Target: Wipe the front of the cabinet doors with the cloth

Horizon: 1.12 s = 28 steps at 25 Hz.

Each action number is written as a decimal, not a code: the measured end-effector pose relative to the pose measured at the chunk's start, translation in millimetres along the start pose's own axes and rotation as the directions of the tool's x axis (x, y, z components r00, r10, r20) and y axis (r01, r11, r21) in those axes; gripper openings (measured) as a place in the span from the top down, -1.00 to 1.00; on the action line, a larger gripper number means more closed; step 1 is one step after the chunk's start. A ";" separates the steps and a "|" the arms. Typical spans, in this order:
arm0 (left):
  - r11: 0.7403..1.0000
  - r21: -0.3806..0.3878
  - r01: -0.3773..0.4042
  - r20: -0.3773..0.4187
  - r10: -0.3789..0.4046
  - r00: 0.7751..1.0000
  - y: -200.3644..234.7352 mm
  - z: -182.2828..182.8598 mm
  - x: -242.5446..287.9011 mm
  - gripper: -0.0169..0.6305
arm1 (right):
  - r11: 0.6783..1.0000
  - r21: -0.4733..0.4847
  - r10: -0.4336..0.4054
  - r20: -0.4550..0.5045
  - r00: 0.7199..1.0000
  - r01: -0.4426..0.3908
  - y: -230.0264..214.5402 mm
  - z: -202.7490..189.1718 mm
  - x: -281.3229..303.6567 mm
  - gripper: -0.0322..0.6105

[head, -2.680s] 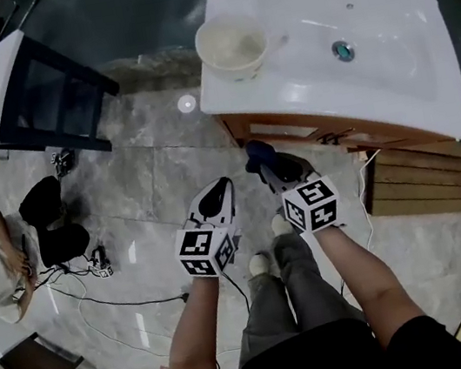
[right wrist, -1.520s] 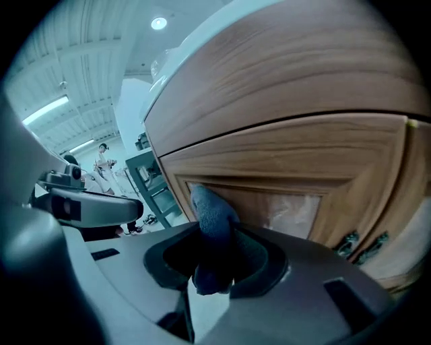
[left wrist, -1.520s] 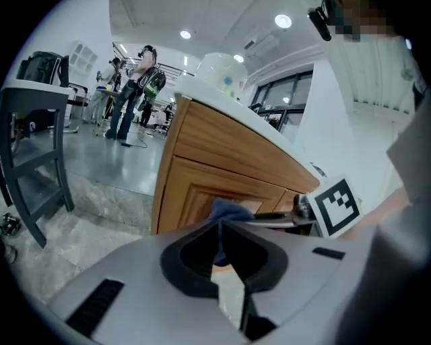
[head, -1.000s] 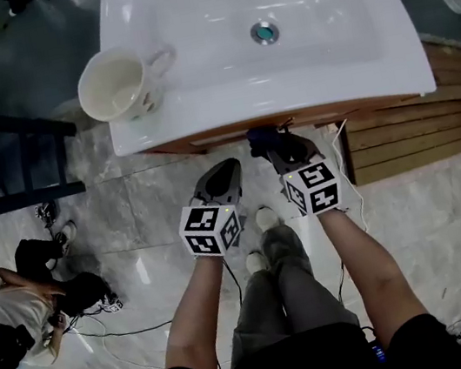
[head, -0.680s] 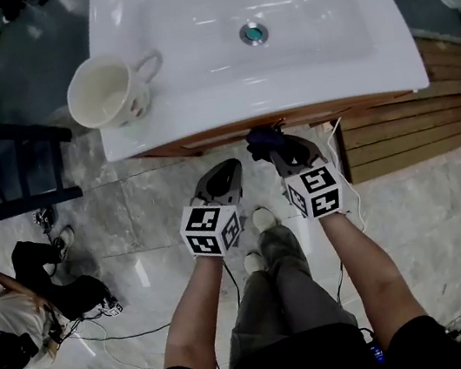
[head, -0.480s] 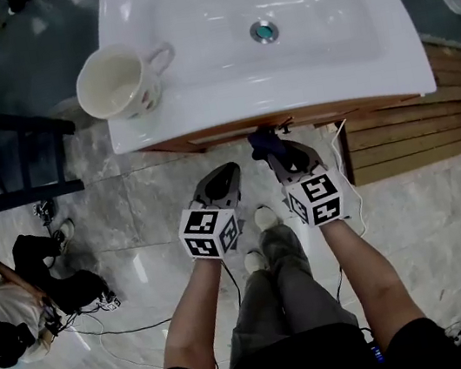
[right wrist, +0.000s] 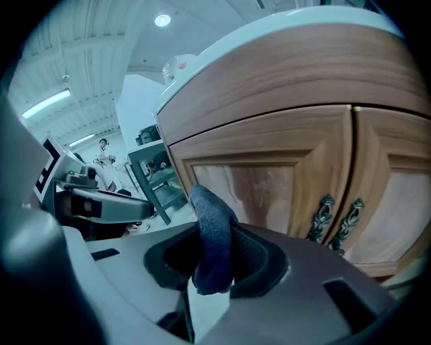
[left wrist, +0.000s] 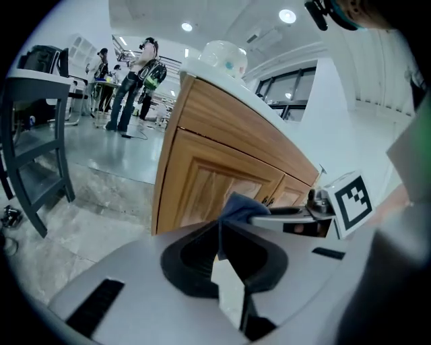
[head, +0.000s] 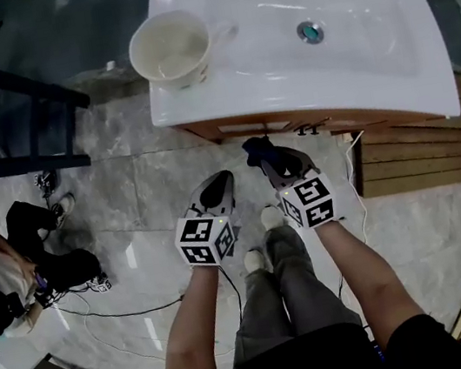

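A: What is seen, from the largest thing down?

B: A grey marble floor point(head: 134, 187) is seen. On it, at the far side, stands a wooden cabinet point(left wrist: 202, 182) topped by a white counter point(head: 260, 50) with a basin sunk into it. A person point(head: 9, 280) is seated on the floor at the left.

A: What is carried on the counter?

B: A white cup point(head: 171, 50) is stood at its near left corner, mouth up.

A: How are the doors found?

B: Two doors point(right wrist: 256, 182) are shown closed, side by side. A pair of dark ornate handles point(right wrist: 322, 217) is set where they meet.

A: And the tongs?

B: The right tongs point(right wrist: 215, 263) are clenched on a dark blue cloth point(right wrist: 214, 229), which is folded over and sticks out past the tips. The cloth is held before the left door's panel, just under the counter's edge. Whether the wood is touched cannot be told. The left tongs point(left wrist: 225, 249) are pressed together with nothing between them. They are held just left of the right tongs and a little nearer, pointed at the cabinet.
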<state>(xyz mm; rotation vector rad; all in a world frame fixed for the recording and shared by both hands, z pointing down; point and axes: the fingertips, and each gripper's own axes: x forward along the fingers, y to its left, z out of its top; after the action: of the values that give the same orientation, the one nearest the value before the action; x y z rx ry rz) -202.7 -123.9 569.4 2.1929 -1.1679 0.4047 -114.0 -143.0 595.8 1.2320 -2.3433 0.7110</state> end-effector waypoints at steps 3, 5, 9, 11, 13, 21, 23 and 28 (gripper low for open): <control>0.999 -0.022 -0.039 0.013 0.040 0.999 16.7 -2.6 -11.8 0.88 | 0.999 -0.030 0.039 -0.017 0.999 -0.040 17.0 -0.3 19.0 0.56; 0.997 -0.044 -0.066 0.023 0.067 0.997 26.4 -4.8 -18.1 0.88 | 0.997 -0.048 0.064 -0.030 0.997 -0.065 27.8 -0.7 31.5 0.56; 0.992 -0.077 -0.097 0.043 0.101 0.994 39.7 -8.1 -27.0 0.88 | 0.990 -0.087 0.106 -0.046 0.993 -0.109 49.0 1.5 55.9 0.56; 0.990 -0.086 -0.109 0.043 0.113 0.993 45.3 -10.6 -30.5 0.88 | 0.986 -0.107 0.119 -0.050 0.992 -0.124 56.9 2.9 68.0 0.56; 0.988 -0.096 -0.125 0.042 0.129 0.991 52.2 -13.3 -33.7 0.88 | 0.984 -0.121 0.123 -0.054 0.991 -0.129 61.0 3.4 80.7 0.56; 0.982 -0.105 -0.155 0.046 0.160 0.986 70.0 -15.6 -35.0 0.88 | 0.982 -0.151 0.101 -0.075 0.992 -0.112 59.6 2.7 116.2 0.56; 0.982 -0.103 -0.156 0.043 0.161 0.986 72.4 -15.7 -30.0 0.88 | 0.982 -0.160 0.091 -0.083 0.992 -0.104 58.6 3.3 119.2 0.56; 0.989 -0.092 -0.113 0.049 0.118 0.992 60.3 -8.4 -17.7 0.88 | 0.980 -0.183 0.068 -0.088 0.994 -0.084 44.0 0.9 109.5 0.56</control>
<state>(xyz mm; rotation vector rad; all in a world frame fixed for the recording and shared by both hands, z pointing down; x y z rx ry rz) -262.4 -132.6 589.2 2.0774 -1.3216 0.3369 -209.4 -192.0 645.1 1.0189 -2.3398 0.5402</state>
